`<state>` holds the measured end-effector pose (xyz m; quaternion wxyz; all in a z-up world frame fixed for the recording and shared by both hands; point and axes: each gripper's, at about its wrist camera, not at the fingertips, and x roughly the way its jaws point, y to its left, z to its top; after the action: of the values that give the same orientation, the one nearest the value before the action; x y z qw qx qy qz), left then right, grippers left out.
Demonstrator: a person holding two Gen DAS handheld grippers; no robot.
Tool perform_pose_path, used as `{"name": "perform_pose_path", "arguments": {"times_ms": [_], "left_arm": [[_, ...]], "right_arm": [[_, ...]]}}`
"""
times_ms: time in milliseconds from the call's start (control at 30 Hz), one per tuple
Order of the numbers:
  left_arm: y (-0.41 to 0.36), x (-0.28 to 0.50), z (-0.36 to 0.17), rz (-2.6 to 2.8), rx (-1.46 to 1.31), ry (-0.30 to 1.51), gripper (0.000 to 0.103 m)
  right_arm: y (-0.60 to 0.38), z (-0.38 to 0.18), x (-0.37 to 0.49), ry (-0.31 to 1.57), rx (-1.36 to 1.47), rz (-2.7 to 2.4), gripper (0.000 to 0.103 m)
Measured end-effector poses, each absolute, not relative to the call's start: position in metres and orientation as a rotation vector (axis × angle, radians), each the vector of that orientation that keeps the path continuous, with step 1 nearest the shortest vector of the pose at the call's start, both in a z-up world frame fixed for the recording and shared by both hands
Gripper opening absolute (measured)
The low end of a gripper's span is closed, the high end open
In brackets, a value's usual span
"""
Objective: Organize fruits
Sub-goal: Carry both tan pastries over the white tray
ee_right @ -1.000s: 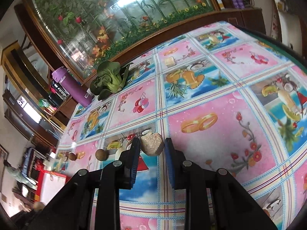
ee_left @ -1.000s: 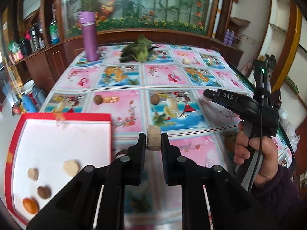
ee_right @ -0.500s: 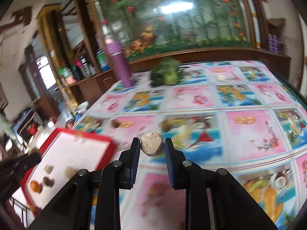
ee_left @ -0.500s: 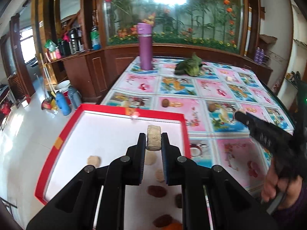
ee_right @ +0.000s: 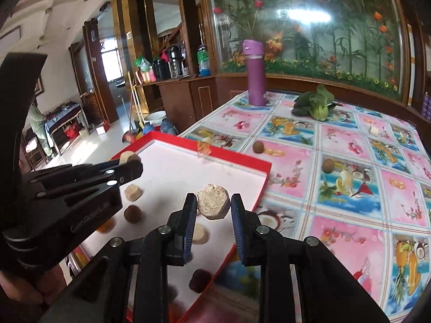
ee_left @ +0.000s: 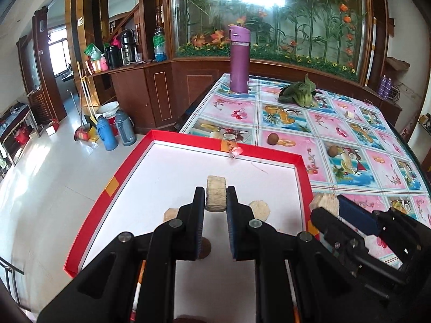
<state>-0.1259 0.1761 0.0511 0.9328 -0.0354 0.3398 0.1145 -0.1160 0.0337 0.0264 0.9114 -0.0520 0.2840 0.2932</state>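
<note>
My left gripper is shut on a pale cylindrical fruit slice, held above the white floor of the red-rimmed tray. My right gripper is shut on a round tan fruit piece over the tray's right side. In the left wrist view the right gripper enters from the right with its piece at the tray's edge. Several pale and brown pieces lie in the tray. Two brown round fruits rest on the tablecloth.
A purple bottle and a green leafy vegetable stand at the table's far end. A small pale piece lies far right. The tray overhangs the table's left edge above the floor, where thermos flasks stand.
Both grippers swung left from the tablecloth to above the tray, each still holding its piece. The right gripper now sits close beside the left one.
</note>
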Motion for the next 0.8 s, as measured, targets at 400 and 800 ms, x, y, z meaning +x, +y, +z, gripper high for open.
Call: {"name": "perform_pose_path", "arguments": {"times_ms": [400, 800], "left_arm": [[0.192, -0.138, 0.041, 0.258, -0.082, 0.714, 0.018], [0.2, -0.146, 0.032, 0.279, -0.079, 0.733, 0.018]], "right_arm": [[0.05, 0.015, -0.136, 0.593, -0.152, 0.633, 0.025], [0.048, 0.011, -0.137, 0.607, -0.135, 0.631, 0.025]]}}
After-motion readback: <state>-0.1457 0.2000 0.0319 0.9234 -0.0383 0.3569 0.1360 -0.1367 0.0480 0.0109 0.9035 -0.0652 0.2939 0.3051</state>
